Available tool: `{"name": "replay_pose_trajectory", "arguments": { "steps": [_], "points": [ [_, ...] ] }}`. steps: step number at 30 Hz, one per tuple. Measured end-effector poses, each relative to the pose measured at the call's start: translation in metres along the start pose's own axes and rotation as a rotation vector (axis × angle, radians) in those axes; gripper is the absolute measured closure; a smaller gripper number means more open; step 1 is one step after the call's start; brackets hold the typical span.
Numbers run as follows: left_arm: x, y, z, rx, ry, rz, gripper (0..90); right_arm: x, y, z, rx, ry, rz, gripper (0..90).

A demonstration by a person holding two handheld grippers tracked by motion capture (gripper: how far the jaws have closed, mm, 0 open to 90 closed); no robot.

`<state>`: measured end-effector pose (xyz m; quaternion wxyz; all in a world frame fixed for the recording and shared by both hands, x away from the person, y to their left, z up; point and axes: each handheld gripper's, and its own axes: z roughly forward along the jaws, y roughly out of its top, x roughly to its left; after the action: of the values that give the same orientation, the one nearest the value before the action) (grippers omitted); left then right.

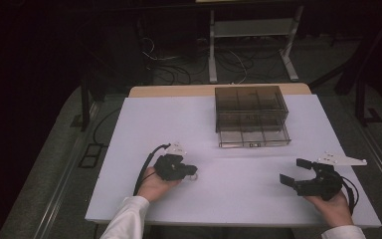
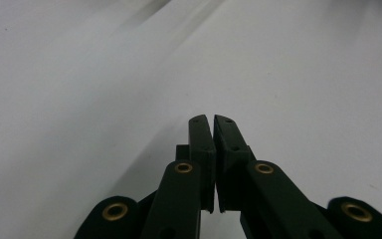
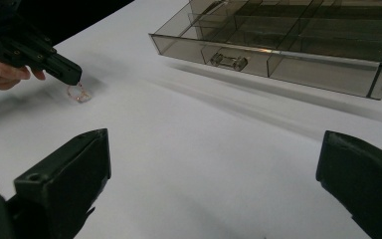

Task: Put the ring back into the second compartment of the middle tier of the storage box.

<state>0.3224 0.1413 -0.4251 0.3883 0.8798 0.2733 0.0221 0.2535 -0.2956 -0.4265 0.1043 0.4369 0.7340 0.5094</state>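
My left gripper (image 1: 191,170) sits low over the near left part of the white table (image 1: 144,119), its jaws pressed together with only a hairline slit between them. In the left gripper view (image 2: 213,122) nothing shows between the pads; the jaws point down at bare white tabletop. Right at the tip of that gripper lies a small clear ring (image 3: 78,93), a thin transparent loop with a faint pinkish edge, resting flat on the table. In the right gripper view the closed tip (image 3: 72,76) hangs just above the ring, very near it, and I cannot tell whether it touches. In the high view the ring (image 1: 193,176) shows as a pale spot just beside the tip.

My right gripper (image 1: 294,172) rests in my right hand (image 1: 334,206) at the near right of the table, well apart from the ring. Its jaws stand wide apart with nothing between them, pointing left across the table toward my other hand.

Farther back, near the middle of the table, stands a smoky transparent drawer box (image 1: 251,107). Its lower drawer (image 1: 253,137) is pulled out toward me, showing divided compartments and a small clear handle (image 3: 228,60) on its front. Beyond the table, cables (image 1: 179,64) lie on the dark floor.
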Motion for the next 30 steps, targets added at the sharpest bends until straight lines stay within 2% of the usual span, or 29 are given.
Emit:
{"name": "replay_pose_trajectory", "arguments": {
  "steps": [5, 16, 30],
  "points": [
    [0.0016, 0.0004, -0.0028, -0.018, -0.018, -0.027, 86.5, 0.0, -0.0001, 0.0004, 0.0, 0.0, -0.003, 0.3],
    [0.0042, 0.002, -0.0077, -0.049, -0.051, -0.06, 86.5, -0.0005, -0.0002, -0.0009, -0.003, 0.001, 0.003, 0.3],
    [0.0029, 0.0074, -0.0083, -0.045, -0.08, -0.066, 86.5, 0.0, -0.0002, -0.0006, -0.001, 0.002, 0.002, 0.3]
  ]
}}
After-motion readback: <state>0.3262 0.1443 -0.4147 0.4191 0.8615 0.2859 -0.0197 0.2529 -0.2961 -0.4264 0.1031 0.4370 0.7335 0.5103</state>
